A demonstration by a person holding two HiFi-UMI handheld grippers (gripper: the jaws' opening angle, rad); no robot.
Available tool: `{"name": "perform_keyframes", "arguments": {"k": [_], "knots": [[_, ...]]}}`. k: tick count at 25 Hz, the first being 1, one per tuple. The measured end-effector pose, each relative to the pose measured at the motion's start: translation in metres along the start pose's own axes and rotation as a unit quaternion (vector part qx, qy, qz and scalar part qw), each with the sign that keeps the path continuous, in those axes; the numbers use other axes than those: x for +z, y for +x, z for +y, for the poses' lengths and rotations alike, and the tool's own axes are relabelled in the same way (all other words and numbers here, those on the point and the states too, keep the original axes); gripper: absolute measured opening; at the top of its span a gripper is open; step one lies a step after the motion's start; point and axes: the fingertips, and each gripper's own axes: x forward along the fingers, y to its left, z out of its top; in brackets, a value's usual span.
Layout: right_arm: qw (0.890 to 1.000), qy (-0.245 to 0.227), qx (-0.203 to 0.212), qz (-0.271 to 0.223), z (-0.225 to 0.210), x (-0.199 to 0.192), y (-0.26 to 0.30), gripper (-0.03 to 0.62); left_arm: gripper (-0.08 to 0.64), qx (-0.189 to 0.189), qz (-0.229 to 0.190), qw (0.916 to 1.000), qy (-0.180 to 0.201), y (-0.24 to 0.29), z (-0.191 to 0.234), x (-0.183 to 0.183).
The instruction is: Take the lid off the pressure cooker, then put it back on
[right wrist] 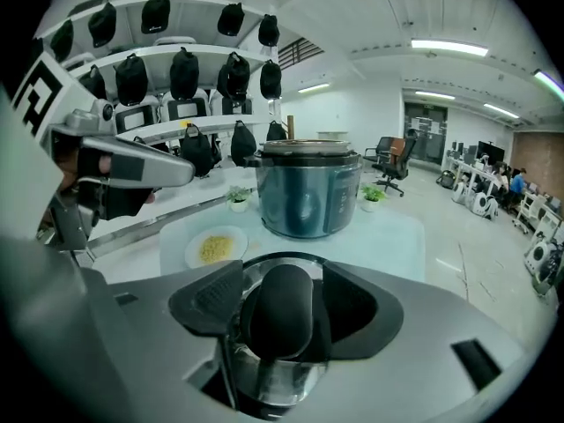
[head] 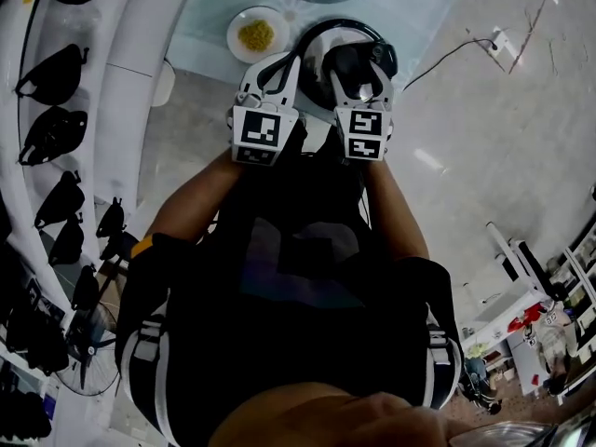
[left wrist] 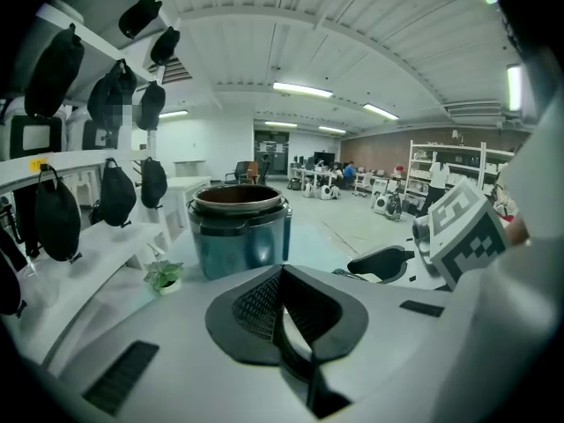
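**Lid off, refit still to do**

Found left gripper (left wrist: 282,280) closed on nothing, at 9 o'clock of lid (head: 315,49). Noted plate (right wrist: 216,247) of yellow grains at 10 o'clock. Saw lid flat on table (right wrist: 388,236), its handle (right wrist: 280,315) between wide-apart, non-pressing jaws of right gripper (right wrist: 282,280). Found cooker (right wrist: 308,192) uncovered at 12 o'clock, contents unseen. Judged removal done, replacing left.

Pale table (right wrist: 388,236) with pressure cooker (right wrist: 308,192), lid (right wrist: 280,315), plate of yellow grains (right wrist: 216,248), two potted plants (right wrist: 238,196).

Open hall with curved white shelves (head: 126,63).
Dark bags (head: 51,74) hang along them at frame left; pale grey floor (head: 503,156) spreads right; strip lights (left wrist: 302,89) cross the ceiling.
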Motion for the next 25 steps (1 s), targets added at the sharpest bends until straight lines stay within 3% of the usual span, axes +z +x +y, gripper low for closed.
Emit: {"name": "perform_keyframes", "arguments": {"k": [6,10,14,25], "knots": [[0.999,-0.018,0.021,0.016,-0.003,-0.018,0.032,0.304,0.008,0.038,0.036,0.9985,-0.017,0.019,0.007,-0.016],[0.999,-0.03,0.036,0.016,0.002,-0.022,0.047,0.313,0.008,0.043,0.051,0.9967,-0.045,0.03,0.006,-0.032],[0.998,-0.04,0.045,0.014,0.007,-0.028,0.053,0.321,0.008,0.051,0.059,0.9957,-0.05,0.037,0.002,-0.045],[0.999,-0.048,0.004,0.002,0.005,-0.038,0.058,0.333,0.008,0.053,0.064,0.9957,-0.041,0.028,-0.003,-0.055]]}}
